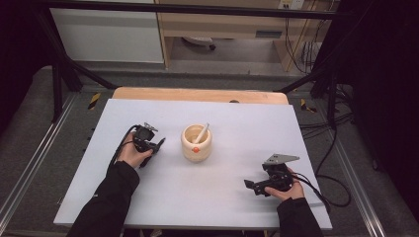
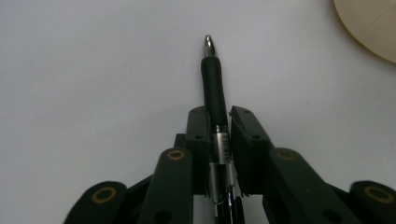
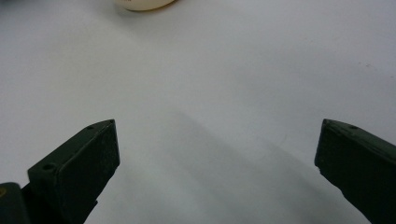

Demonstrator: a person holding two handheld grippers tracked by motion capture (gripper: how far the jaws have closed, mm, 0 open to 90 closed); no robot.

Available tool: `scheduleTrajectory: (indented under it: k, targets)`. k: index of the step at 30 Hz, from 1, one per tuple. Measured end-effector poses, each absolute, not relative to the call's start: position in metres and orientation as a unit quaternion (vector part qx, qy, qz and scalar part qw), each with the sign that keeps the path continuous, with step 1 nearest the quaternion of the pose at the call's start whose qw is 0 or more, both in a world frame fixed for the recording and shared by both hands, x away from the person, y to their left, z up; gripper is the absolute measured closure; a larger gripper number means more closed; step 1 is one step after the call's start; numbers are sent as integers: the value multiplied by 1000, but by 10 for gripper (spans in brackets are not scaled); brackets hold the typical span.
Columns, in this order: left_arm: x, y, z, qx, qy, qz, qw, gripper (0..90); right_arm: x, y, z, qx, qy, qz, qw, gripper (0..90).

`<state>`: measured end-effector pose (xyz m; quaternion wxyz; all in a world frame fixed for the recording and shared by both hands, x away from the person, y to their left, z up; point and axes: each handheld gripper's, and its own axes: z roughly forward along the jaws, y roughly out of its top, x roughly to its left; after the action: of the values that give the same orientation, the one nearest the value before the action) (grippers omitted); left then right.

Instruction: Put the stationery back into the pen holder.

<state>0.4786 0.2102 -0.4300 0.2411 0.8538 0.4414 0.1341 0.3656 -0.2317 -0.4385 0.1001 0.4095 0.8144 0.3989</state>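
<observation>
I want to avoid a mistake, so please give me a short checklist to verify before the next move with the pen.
1. Left gripper closed on the pen: ok.
2. Pen tip free ahead of the jaws: ok.
3. Cup upright beside the left gripper: ok.
4. Room in the cup next to the white stick: cannot tell.
5. Right gripper open, holding nothing, apart from the cup: ok.
6. Bare table between pen and cup: ok.

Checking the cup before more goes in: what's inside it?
A white stick-like thing leans inside the cream cup, its top past the rim. The cup's wall hides the bottom.
</observation>
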Motion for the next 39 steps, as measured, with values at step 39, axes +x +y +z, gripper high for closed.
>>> scheduleTrajectory:
  k: [39]
  targets:
    - [432, 203, -356, 765, 391, 195, 472, 796, 366, -230, -440, 413, 814, 396, 100, 8]
